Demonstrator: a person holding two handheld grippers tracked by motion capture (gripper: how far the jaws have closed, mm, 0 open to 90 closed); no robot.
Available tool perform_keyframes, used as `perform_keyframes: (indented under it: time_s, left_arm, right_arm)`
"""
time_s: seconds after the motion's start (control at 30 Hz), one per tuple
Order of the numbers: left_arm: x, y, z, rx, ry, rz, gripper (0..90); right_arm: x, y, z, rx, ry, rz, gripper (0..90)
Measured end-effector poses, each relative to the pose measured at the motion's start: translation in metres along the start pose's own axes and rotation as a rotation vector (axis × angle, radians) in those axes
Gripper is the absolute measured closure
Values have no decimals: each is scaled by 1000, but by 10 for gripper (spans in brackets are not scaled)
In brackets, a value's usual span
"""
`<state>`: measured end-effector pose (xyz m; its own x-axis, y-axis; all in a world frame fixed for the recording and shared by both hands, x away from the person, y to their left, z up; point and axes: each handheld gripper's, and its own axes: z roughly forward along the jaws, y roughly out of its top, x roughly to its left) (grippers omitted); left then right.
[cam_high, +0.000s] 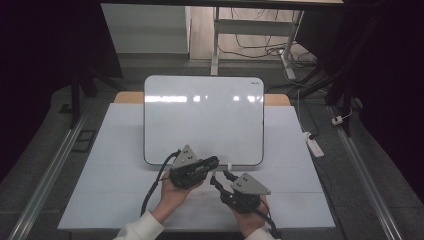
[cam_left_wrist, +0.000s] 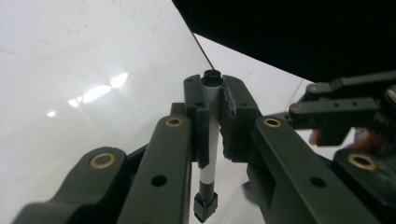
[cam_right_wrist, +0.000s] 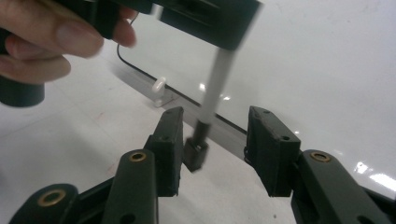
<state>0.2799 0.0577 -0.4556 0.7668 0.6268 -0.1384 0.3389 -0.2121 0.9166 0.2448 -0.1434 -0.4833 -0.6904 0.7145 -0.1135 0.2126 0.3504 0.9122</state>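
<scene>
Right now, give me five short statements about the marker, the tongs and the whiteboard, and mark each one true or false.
1. The left tongs clamp a white marker. True.
2. The right tongs squeeze the marker's black end. False: they stand open around it.
3. The whiteboard is covered in writing. False: it is blank.
4. The whiteboard lies on a white table. True.
5. A white clip sits at the board's edge. True.

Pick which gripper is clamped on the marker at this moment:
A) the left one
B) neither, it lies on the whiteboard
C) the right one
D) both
A: the left gripper has its pads pressed on the marker, while the right gripper stands with jaws apart around the marker's capped end, not pressing it.
</scene>
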Motion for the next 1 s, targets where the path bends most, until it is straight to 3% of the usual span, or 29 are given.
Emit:
perform_keyframes:
  time_s: [0.23,0.4,0.63,0.77,0.9,1.0]
  left_arm:
    - [-9,-1,11,-8,23,-19,809]
    - [-15,-1,14,-19,38,-20,809]
    - [-14,0,11,-38,9,-36,761]
    - [-9,1,-2,-58,-3,-29,582]
    - [3,-1,-30,-46,10,-2,512]
    - [12,-9,-53,-11,50,32,476]
  right_arm:
    - [5,-1,9,0,-86,-2,630]
    - [5,-1,11,7,-132,-9,742]
    - [-8,2,6,4,-131,29,806]
    - [-14,6,2,-10,-116,35,807]
    - [-28,12,-7,-16,-131,54,806]
    - [-48,19,-17,-15,-154,86,806]
